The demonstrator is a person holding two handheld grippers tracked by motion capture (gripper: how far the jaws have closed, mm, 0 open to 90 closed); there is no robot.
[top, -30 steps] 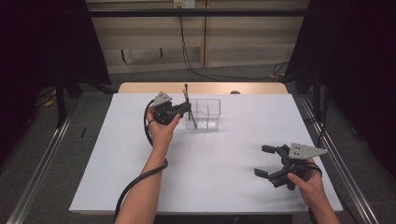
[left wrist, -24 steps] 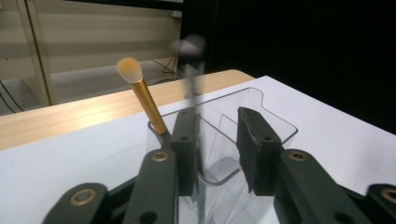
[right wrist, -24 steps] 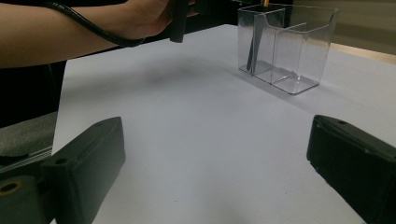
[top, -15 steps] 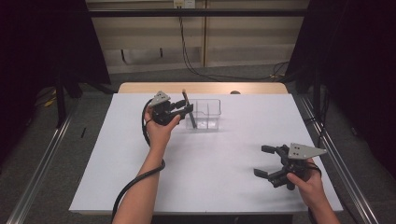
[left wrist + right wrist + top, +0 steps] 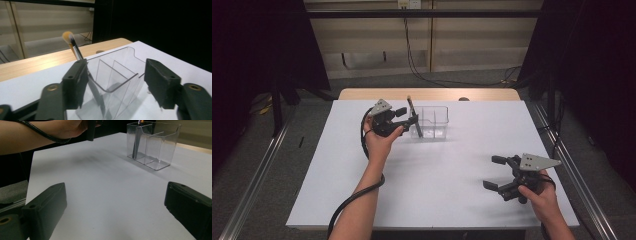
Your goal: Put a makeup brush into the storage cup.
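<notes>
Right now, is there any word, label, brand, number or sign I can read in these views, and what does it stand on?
None can be read.
Clear organizer: no label or print on its walls.
Makeup brush: handle bears no legible mark.
White table: plain.
Wall plate at the far wall: too small to tell whether it carries any marking.

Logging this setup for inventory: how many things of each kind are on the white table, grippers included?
Makeup brush: 1
Clear divided organizer: 1
Left gripper, right gripper: 2
Total: 4
</notes>
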